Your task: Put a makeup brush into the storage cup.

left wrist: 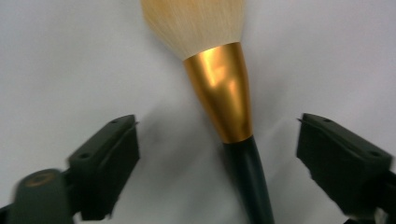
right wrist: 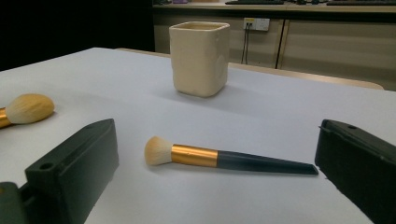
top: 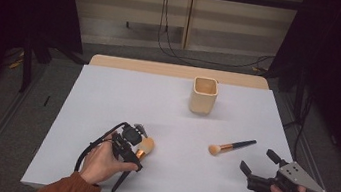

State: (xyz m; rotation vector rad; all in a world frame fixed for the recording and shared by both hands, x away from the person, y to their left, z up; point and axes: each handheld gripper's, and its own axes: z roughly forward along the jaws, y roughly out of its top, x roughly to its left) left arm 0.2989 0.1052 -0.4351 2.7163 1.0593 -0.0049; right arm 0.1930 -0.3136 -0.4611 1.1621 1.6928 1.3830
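A white sheet covers the wooden table [top: 107, 97], whose pale far edge shows beyond it; the grey floor around it carries black cables, dark curtains hang on both sides, and a beige wall with a socket closes the back. A cream square ceramic cup [top: 204, 95] stands upright toward the far middle of the table. Near the front left lies the large black-handled makeup brush with a gold ferrule and pale bristles [top: 140, 151], flat on the sheet, its bristle head pointing away from the person. The left gripper [top: 132, 147] is down over it: in the left gripper view the brush handle [left wrist: 247, 177] runs up between the two black jaws, which stand spread, one on each side with clear sheet between each pad and the handle, neither touching it. A smaller brush of the same kind [top: 231, 146] lies flat right of centre, bristles toward the left. The right gripper [top: 258, 161] rests near the front right edge, jaws wide apart, empty, the small brush just beyond them.
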